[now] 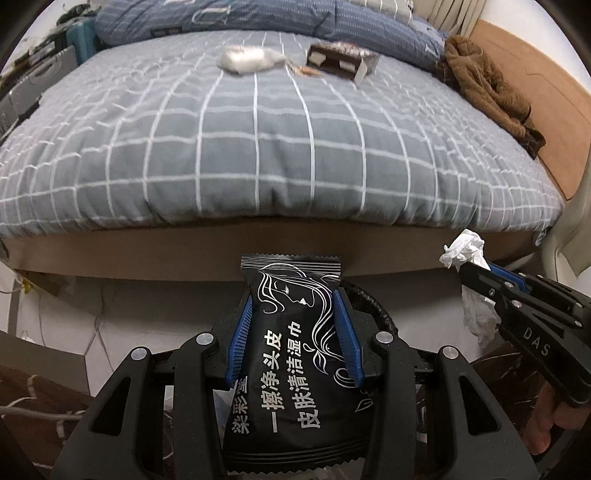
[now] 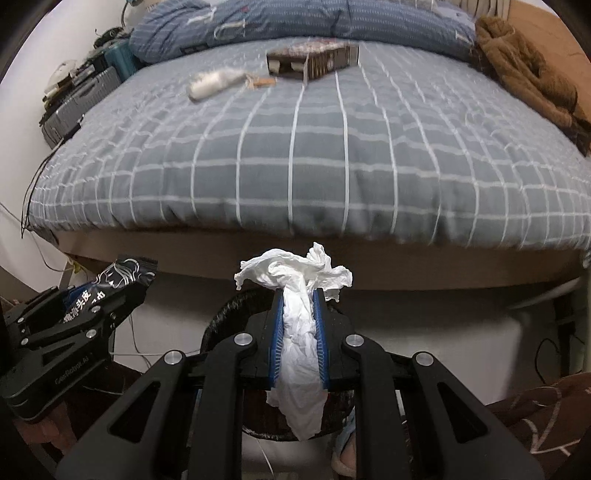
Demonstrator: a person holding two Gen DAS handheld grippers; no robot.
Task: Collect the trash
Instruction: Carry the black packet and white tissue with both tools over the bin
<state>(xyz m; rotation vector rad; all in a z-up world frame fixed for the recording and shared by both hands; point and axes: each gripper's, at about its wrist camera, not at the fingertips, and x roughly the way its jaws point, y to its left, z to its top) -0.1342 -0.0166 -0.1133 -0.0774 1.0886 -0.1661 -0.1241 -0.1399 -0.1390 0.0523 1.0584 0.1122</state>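
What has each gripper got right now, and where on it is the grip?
The left gripper clamps a black wet-wipe packet across its middle, by the two side edges. The right gripper pinches a crumpled white tissue around its middle, both ends sticking out.

Bed (image 1: pixel 258 155) under grey quilt with white grid lines, blue patterned duvet (image 1: pixel 229 18) bunched at far end, brown fleece garment (image 1: pixel 487 92) on right edge beside tan headboard panel (image 1: pixel 546 122), grey suitcase (image 2: pixel 70 110) at left.
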